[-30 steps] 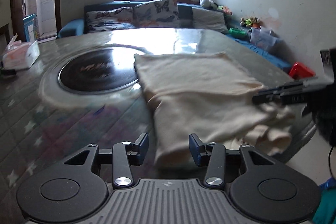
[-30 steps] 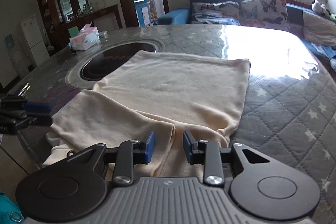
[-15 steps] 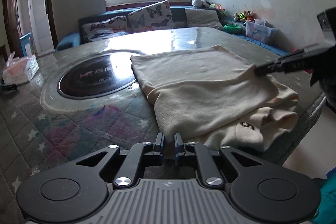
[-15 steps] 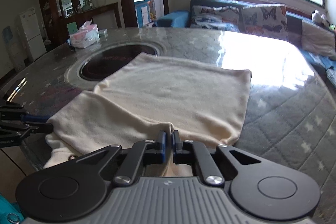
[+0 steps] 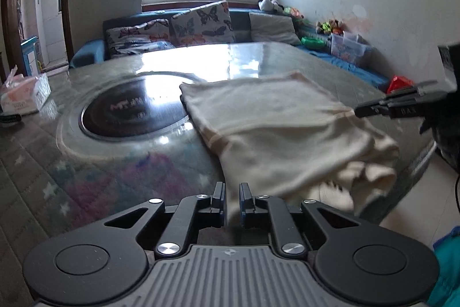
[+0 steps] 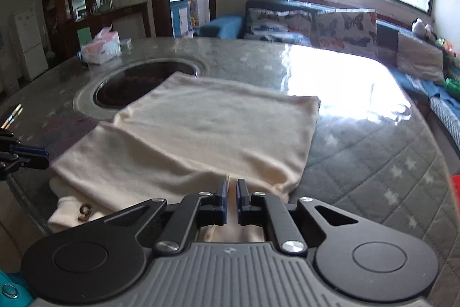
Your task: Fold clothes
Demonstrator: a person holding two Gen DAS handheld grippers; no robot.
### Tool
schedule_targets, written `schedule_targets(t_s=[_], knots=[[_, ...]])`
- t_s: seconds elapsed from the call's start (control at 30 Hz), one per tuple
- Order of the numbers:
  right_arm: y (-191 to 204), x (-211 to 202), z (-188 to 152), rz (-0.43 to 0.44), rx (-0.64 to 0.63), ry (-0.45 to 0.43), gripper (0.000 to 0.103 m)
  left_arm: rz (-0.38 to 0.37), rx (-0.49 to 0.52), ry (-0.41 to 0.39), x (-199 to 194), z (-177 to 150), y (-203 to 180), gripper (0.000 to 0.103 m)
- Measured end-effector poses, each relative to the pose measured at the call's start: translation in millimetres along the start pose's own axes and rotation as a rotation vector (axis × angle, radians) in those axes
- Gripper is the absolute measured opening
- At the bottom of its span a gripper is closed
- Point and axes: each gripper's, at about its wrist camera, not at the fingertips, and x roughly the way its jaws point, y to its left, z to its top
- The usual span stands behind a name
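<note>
Cream garment (image 6: 218, 134) lies ahead of both jaws on the counter (image 6: 373, 163). Left gripper (image 5: 232, 199) and right gripper (image 6: 232, 199) have just closed, each pinching its near edge.

Cream garment (image 6: 218, 131); grey star-patterned table cover (image 6: 373, 177).

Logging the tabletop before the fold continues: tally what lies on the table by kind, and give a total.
Cream garment: 1
Tissue box: 1
Total: 2, not counting the black round hob set into the table or the two grippers.
</note>
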Motion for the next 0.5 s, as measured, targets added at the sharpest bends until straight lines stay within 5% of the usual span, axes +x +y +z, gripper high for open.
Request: schedule_targets(t_s=[0.2,0.5], knots=[[7,13,6,0.049,-0.020,-0.013,0.009,-0.036,-0.037,-0.051,32,33,-6,0.012],[10,32,-4,0.064,-0.046,0.024,0.009,-0.021,-0.059,0.016,88,31,-2,0.012]])
